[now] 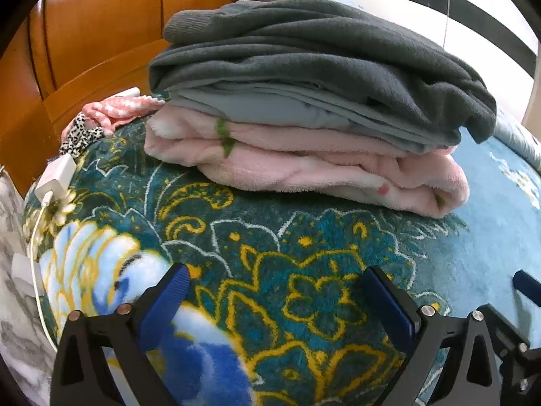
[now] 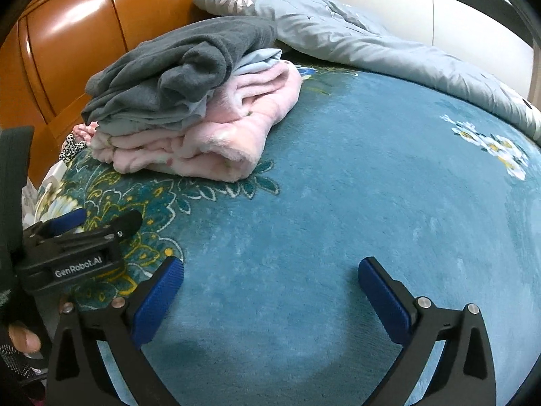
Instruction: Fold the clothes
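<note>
A stack of folded clothes sits on the bed's blue floral blanket (image 1: 270, 243): a dark grey fleece (image 1: 321, 54) on top, a light grey-blue garment (image 1: 287, 108) under it, and a pink plush garment (image 1: 304, 165) at the bottom. The stack also shows in the right wrist view, with the grey fleece (image 2: 175, 67) over the pink plush (image 2: 219, 128). My left gripper (image 1: 275, 277) is open and empty, just in front of the stack. My right gripper (image 2: 270, 270) is open and empty over bare blanket (image 2: 338, 186), to the right of the left gripper (image 2: 84, 237).
An orange wooden headboard (image 1: 101, 27) stands behind the stack. A white charger (image 1: 55, 176) with its cable and a pink and leopard-print cloth (image 1: 101, 118) lie at the left edge. A grey floral quilt (image 2: 338, 34) lies crumpled at the back right.
</note>
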Demonstrator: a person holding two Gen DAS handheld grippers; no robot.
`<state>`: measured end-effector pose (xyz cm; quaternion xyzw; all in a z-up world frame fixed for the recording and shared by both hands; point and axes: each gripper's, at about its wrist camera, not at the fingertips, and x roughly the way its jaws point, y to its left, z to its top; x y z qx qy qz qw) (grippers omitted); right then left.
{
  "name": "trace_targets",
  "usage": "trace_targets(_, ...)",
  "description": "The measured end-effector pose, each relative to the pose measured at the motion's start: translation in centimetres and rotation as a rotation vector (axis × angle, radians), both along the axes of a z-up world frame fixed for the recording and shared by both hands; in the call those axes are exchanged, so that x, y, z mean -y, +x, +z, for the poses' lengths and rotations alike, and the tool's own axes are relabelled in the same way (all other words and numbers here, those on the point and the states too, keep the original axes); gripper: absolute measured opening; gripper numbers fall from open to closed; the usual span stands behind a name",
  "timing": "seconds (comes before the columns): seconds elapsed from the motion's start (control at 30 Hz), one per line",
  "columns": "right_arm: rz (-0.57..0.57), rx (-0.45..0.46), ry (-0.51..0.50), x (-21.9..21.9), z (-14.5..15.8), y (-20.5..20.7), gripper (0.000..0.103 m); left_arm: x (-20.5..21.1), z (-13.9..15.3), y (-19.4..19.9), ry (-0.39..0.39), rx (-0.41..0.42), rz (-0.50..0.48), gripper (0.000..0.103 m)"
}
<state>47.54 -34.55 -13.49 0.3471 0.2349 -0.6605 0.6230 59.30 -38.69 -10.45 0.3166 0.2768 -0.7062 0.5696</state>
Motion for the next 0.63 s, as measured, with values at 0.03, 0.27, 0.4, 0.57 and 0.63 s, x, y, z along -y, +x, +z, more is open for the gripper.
trace_targets(0.03, 0.000, -0.002, 0.000, 0.0, 0.0, 0.0, 0.103, -0.1, 0.0, 0.1, -0.002, -0.008, 0.002, 0.103)
trace_targets(0.27, -0.004, -0.028, -0.012, -0.2, 0.1, 0.3, 0.103, -0.9, 0.3, -0.3, -0.022, -0.004, 0.005, 0.103)
trace_targets(0.4, 0.009, -0.051, -0.019, -0.4, 0.2, 0.8, 0.103, -1.3, 0.5, -0.5, -0.025, -0.006, 0.005, 0.103)
trace_targets(0.57, 0.027, -0.084, -0.023, -0.4, 0.3, 1.4, 0.103, -0.6, 0.3, -0.1, -0.027, -0.013, 0.003, 0.103)
trace_targets(0.63, 0.032, -0.090, -0.022, -0.4, 0.3, 1.6, 0.103, -0.7, 0.4, -0.2, -0.026, -0.008, 0.003, 0.103)
